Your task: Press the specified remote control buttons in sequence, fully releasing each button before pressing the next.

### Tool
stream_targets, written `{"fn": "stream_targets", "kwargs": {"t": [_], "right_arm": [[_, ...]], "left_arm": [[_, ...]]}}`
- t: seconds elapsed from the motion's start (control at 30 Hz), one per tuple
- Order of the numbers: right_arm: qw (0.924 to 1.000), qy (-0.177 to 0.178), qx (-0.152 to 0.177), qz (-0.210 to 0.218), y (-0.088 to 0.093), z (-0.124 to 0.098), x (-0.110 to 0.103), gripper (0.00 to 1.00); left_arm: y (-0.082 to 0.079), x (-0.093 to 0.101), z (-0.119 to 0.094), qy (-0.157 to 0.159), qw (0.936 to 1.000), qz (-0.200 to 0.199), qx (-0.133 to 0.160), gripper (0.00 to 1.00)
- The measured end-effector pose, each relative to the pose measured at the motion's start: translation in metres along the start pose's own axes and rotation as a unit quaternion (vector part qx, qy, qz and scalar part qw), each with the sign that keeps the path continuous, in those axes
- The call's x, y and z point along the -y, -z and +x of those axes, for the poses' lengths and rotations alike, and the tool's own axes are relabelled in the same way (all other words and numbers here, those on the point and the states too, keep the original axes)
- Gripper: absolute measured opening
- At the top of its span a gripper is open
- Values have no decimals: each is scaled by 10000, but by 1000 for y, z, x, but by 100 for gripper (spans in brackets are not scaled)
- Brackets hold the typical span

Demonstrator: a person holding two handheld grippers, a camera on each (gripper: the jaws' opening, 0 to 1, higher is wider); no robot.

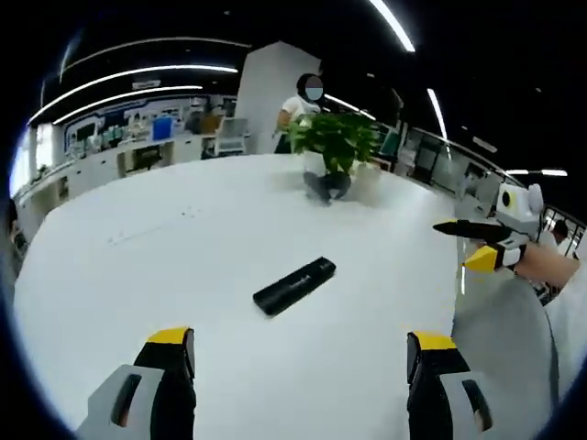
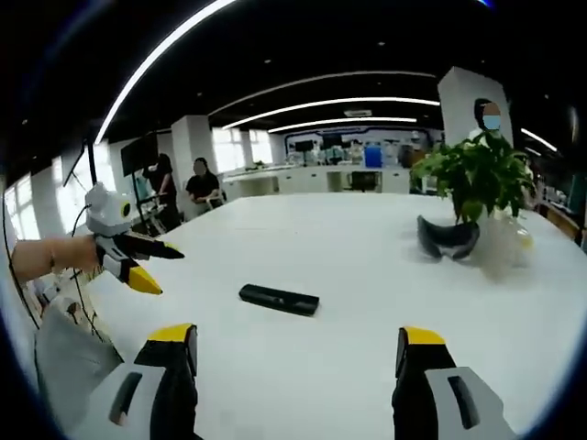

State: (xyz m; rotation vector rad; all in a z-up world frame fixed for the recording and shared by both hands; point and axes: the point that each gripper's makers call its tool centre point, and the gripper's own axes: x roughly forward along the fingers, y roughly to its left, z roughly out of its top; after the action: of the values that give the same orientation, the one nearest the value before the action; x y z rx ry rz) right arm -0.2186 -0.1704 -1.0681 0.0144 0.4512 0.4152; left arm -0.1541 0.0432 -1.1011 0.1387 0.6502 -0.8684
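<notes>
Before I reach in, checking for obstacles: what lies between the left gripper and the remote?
Only bare white table between the left gripper and the remote, per the left gripper view.

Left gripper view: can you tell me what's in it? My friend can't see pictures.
A black remote control lies on a white table, ahead of the open left gripper, whose yellow-tipped jaws don't touch it. The right gripper comes in from the right, above the table. A green potted plant stands farther back.

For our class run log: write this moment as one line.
slim black plastic remote control flat on white table, untouched | left tongs open | right tongs open
</notes>
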Motion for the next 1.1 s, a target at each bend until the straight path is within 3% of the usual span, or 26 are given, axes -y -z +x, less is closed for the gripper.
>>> {"fn": "stream_targets", "kwargs": {"t": [0.07,0.27,0.4,0.5,0.87,1.1], "right_arm": [[10000,0,-50,-34,2,-1,2,84],[9999,76,-130,4,7,-5,10,80],[9998,77,-199,17,10,-5,11,77],[9996,50,-264,-23,13,-5,11,73],[9986,53,-481,-210,15,-8,15,64],[9986,132,-486,-149,18,-13,20,59]], "left_arm": [[7,-1,11,192,9993,24,-305,97],[11,-11,40,523,9960,184,-705,94],[19,-20,54,583,9891,658,-1185,92],[22,-24,66,746,9832,790,-1467,89],[14,-37,104,895,9648,1479,-1983,81],[9,-39,127,977,9553,1720,-2196,74]]}}
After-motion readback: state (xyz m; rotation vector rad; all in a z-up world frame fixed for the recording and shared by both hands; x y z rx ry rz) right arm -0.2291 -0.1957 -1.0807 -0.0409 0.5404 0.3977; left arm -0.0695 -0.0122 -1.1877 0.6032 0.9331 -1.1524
